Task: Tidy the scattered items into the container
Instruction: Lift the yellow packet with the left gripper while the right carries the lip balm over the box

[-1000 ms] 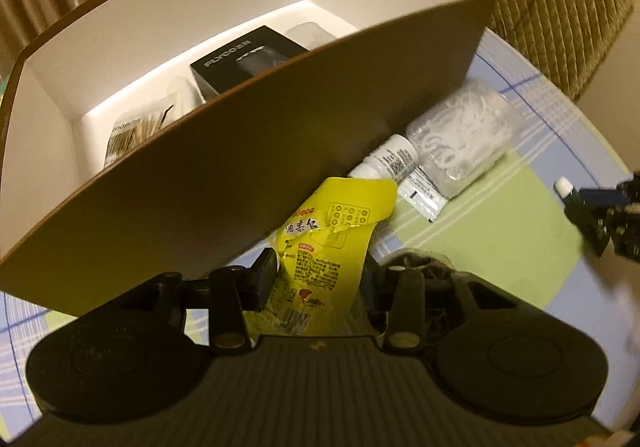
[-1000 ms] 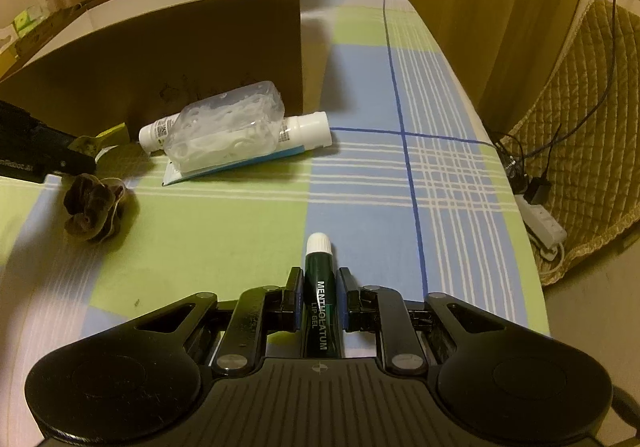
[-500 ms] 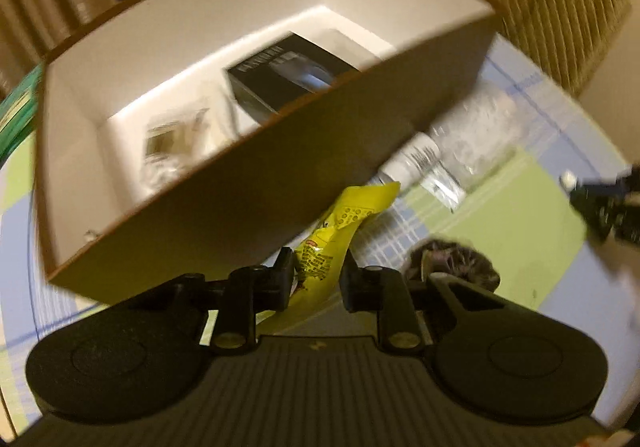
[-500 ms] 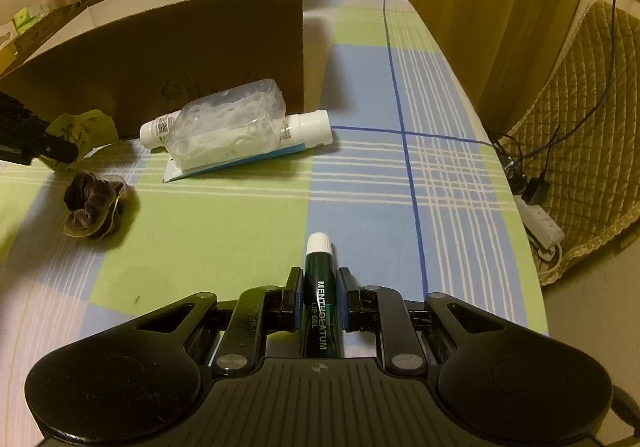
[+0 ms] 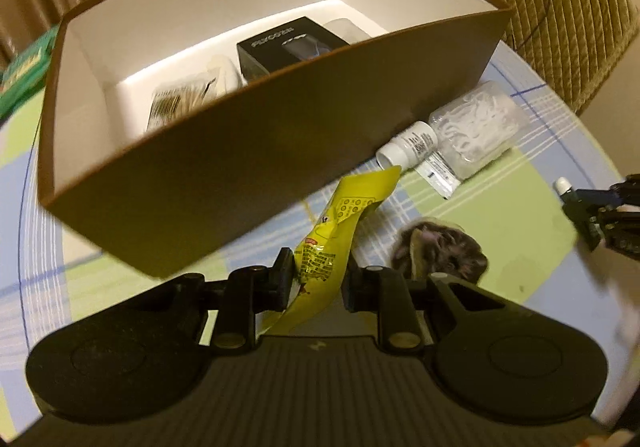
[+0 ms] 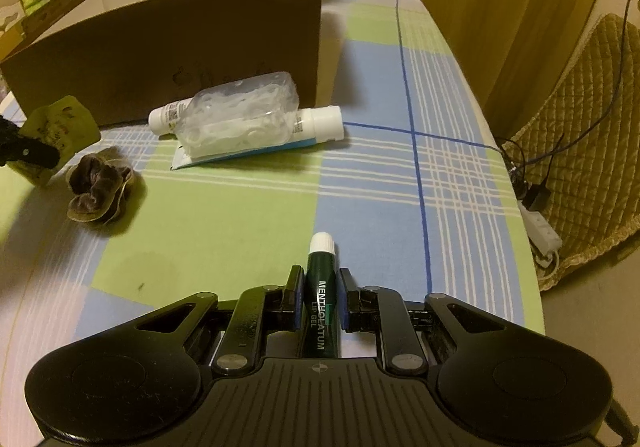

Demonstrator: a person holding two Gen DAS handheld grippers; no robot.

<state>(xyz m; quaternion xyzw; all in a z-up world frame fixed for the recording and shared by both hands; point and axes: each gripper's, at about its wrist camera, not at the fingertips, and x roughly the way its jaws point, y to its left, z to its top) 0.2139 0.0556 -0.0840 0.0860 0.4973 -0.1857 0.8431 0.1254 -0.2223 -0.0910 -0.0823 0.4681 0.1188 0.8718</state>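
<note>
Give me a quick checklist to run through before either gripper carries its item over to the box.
1. Left gripper has the yellow packet pinched: ok, the packet sits between its fingers.
2. Right gripper is shut on the lip gel tube: ok.
3. Box is open on top: ok.
4. Free room inside the box: ok, white floor shows beside the black carton.
5. Packet is off the tablecloth: cannot tell.
6. Items left outside: not ok, the scrunchie, the clear bag and the white bottle lie on the cloth.
</note>
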